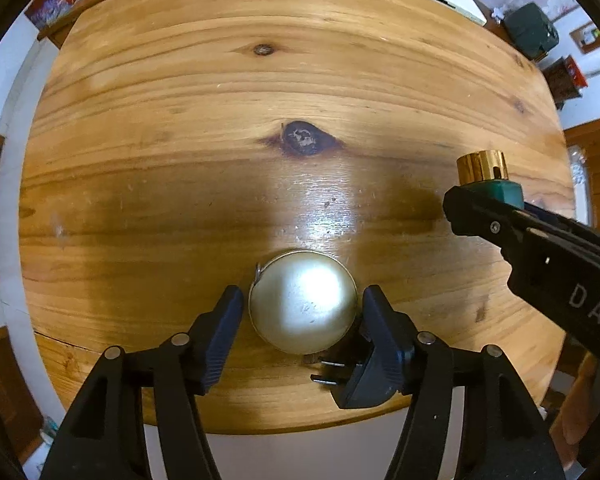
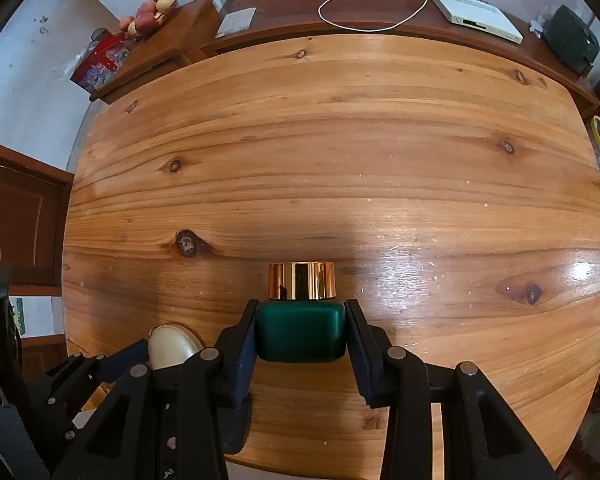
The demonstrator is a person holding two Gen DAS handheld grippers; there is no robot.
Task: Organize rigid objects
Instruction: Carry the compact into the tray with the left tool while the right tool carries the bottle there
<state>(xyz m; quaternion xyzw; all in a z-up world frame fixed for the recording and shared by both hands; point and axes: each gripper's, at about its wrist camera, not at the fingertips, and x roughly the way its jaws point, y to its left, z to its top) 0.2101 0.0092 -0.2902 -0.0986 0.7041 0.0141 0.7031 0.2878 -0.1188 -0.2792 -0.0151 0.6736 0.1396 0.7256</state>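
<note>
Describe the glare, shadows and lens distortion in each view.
Left wrist view: a hot glare spot washes out the top of the round cream case between the left gripper fingers, another sheen lies on the table beyond it, flanked by dark shadow. Right wrist view: the gold cap of the green jar in the right gripper mirrors the room; fisheye bows both views' table edges.

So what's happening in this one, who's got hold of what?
A person works over a wooden table with two tools. The right hand-held gripper is shut on a green jar with a gold lid. The left hand-held gripper brackets a round cream-coloured case, its fingers right at the sides; whether they are pressing it is hard to tell. A black plug lies just beside the left one's fingers.
</note>
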